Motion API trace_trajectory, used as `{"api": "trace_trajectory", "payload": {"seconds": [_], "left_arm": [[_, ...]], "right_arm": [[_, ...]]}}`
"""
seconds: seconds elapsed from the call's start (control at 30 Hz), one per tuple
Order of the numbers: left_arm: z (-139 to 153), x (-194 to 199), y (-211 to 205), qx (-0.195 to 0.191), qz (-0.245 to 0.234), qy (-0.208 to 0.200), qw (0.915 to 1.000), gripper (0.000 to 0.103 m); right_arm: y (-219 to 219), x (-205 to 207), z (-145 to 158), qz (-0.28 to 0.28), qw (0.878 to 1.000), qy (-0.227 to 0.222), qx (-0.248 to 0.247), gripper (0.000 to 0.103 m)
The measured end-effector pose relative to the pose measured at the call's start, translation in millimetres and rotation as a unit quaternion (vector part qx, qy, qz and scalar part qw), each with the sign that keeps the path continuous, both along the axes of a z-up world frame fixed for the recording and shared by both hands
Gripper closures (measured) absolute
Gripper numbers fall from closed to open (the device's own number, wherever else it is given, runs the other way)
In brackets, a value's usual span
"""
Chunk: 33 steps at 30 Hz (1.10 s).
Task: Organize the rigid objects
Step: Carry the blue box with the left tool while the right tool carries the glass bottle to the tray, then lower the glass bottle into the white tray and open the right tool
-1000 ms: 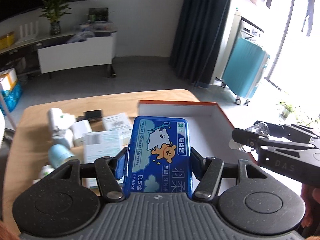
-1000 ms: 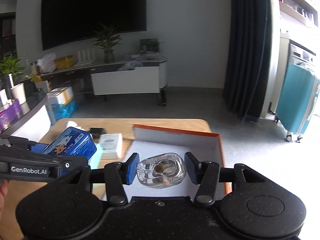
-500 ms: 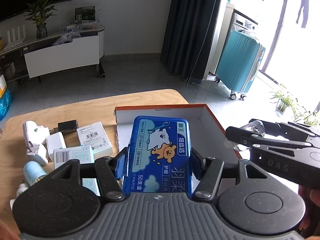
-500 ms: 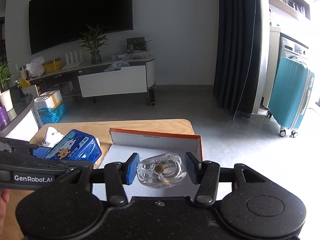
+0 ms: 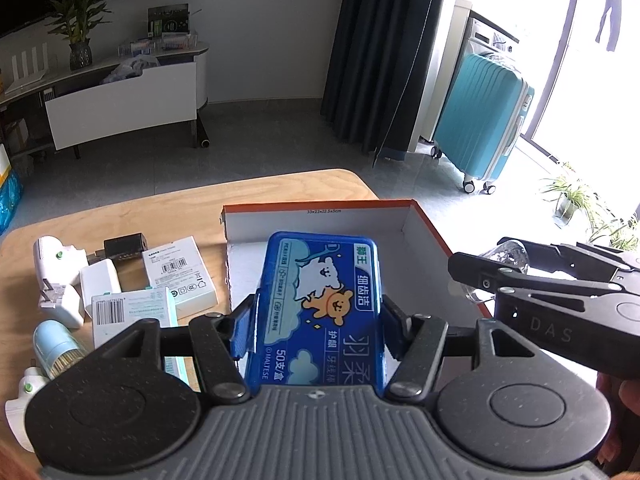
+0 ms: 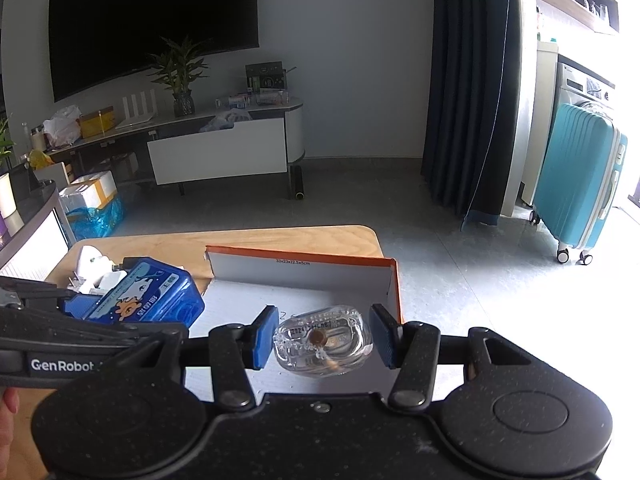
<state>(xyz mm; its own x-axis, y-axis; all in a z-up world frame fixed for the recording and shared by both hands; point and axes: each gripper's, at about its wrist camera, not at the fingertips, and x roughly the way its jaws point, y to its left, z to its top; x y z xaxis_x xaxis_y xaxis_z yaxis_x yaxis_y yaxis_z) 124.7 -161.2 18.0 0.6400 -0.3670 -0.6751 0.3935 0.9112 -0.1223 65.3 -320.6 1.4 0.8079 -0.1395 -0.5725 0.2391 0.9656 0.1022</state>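
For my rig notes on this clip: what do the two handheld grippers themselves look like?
Both are matte black plastic with two round discs at the base, hinged linkage arms with silver rivets, and blue pads on the fingers. The left gripper has a ribbed grey base and "GenRobot" in white on its side. The right gripper has a black base and "DAS" embossed on its side. No cables or sleeves show.

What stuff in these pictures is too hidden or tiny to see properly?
- Near part of the orange-edged box's floor: both wrist views, covered by the claws' bodies.
- Whether the right claw truly squeezes the clear case: right wrist view, small gaps show beside the pads.
- The little brown thing inside the clear case: too small.
- Small print on the blue floss box: left wrist view, too tiny.
- The white plug: left wrist view, partly behind the left claw.
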Motion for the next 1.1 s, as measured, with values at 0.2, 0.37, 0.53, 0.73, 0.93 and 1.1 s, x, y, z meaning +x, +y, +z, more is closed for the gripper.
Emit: {"api": "trace_trajectory", "payload": {"seconds": [0.2,0.37,0.53,0.73,0.93,1.1], "left_arm": [[-3,3,-4,0.001,0.0,0.002,1.0,0.041],[-6,5,-6,0.002,0.0,0.005,1.0,0.041],[-9,7,-9,0.005,0.0,0.008,1.0,0.041],[-14,13,-12,0.007,0.0,0.015,0.9999,0.04],[-18,18,-13,0.009,0.003,0.02,0.9998,0.04],[-21,22,-15,0.01,0.003,0.025,0.9996,0.04]], "right_arm": [[0,7,-5,-0.001,1.0,0.009,-0.002,0.042],[-2,12,-9,-0.001,1.0,0.017,-0.001,0.042],[-5,22,-12,-0.001,1.0,0.026,0.001,0.042],[-10,38,-18,0.002,0.999,0.039,0.006,0.042],[-15,55,-23,0.003,0.999,0.047,0.0,0.043],[-24,49,-11,-0.023,1.0,-0.001,-0.001,0.038]]}}
